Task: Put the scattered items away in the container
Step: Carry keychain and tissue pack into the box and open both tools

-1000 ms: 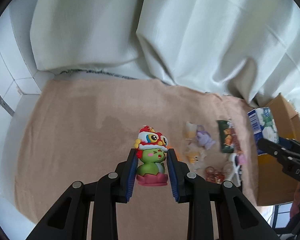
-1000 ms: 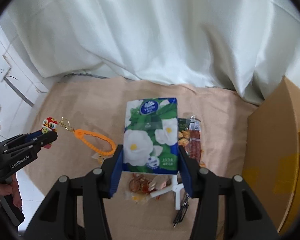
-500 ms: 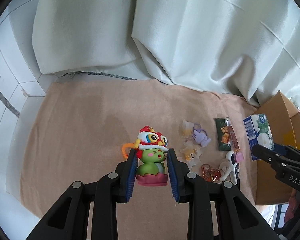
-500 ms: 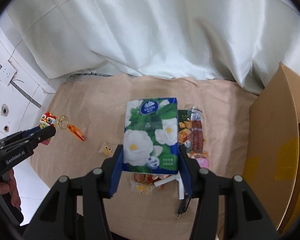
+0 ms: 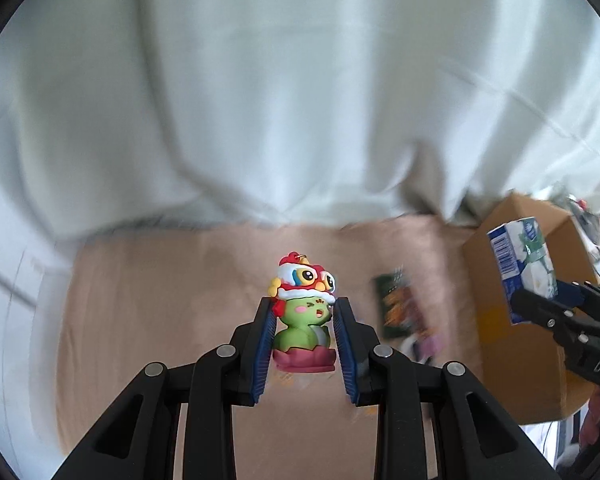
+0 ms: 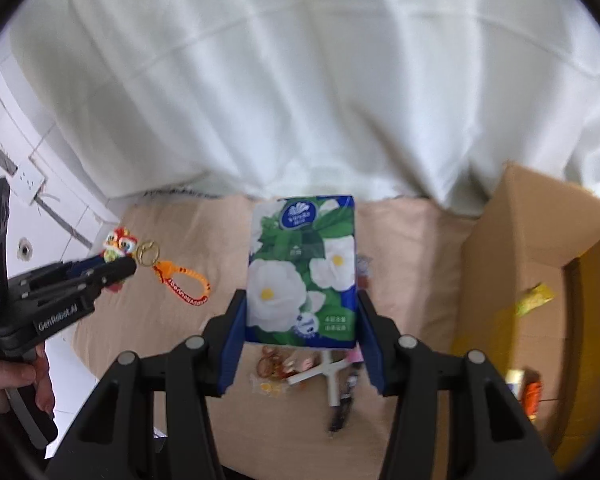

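My left gripper [image 5: 303,332] is shut on a green frog figurine with a red lion hat [image 5: 304,312] and holds it above the beige cloth. Its orange strap [image 6: 184,286] hangs below it in the right wrist view, where the left gripper [image 6: 116,264] sits at the left. My right gripper [image 6: 300,332] is shut on a green-and-blue tissue pack [image 6: 302,268], held above the cloth; it also shows in the left wrist view [image 5: 524,260] in front of the cardboard box [image 5: 512,344]. The open box [image 6: 540,280] stands at the right.
Small items lie on the cloth [image 6: 204,240]: a dark green snack packet [image 5: 400,304], wrapped candies [image 6: 276,368], a white clip-like piece [image 6: 328,372] and a dark pen-like thing [image 6: 340,412]. A few packets [image 6: 536,300] lie inside the box. A white curtain [image 6: 300,80] hangs behind.
Both grippers have risen and swung right toward the box with their loads. The strap now hangs free of the cloth. The box fills more of both views.
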{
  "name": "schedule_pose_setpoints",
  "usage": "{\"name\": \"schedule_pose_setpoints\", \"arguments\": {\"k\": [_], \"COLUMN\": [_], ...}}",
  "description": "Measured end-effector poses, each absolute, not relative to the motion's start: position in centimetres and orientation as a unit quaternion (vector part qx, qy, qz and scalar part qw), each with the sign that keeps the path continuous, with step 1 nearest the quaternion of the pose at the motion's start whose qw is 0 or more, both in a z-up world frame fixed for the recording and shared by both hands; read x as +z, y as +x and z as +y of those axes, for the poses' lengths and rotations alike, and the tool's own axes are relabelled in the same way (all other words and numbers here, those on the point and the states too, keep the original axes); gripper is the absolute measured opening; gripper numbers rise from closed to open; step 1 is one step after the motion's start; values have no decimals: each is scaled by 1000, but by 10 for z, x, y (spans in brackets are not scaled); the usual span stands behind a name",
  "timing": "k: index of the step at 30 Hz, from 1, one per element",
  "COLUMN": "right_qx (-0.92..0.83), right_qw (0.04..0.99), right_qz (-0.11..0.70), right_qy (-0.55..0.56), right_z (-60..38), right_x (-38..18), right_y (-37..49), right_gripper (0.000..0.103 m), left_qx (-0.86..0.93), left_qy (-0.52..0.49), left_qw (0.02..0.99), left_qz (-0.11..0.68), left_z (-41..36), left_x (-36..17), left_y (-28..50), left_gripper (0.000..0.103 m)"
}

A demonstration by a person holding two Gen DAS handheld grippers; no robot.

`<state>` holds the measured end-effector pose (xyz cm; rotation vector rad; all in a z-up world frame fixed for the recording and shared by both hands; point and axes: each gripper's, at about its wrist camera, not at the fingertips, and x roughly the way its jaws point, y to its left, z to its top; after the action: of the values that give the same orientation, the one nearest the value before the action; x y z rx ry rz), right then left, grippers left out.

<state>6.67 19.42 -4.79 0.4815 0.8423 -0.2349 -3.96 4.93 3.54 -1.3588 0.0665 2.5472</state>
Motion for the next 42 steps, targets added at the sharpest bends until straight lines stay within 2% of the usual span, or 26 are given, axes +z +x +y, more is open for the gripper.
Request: {"name": "schedule_pose_setpoints", "arguments": {"k": [11,18,22,27,35,42], "right_qx": [-218,-276,-291,-288,-267,-257], "right_qw": [877,859,845,830,810,800], "right_qz": [353,345,353,372,400,412], "right_qy": [241,259,275,301,335,353], "right_z": [108,74,66,58,74,74], "right_x": [-8,-12,-28,-62,-108,-130], "right_y": [-31,-91,-115,-135,-145,-145], "right_gripper": [56,56,56,56,56,57], "left_qx": [880,860,845,817,787,780], "left_qy": [-389,-380,-391,-432,-488,-513], "left_qw": [265,334,356,367,351,333], "left_qz": [60,69,82,106,140,133], "left_z": [208,297,337,374,401,415], "left_x": [124,137,127,82,6,-25], "left_y": [-53,-48,-39,-25,-13,-20], "left_gripper": [30,30,30,30,31,31]}}
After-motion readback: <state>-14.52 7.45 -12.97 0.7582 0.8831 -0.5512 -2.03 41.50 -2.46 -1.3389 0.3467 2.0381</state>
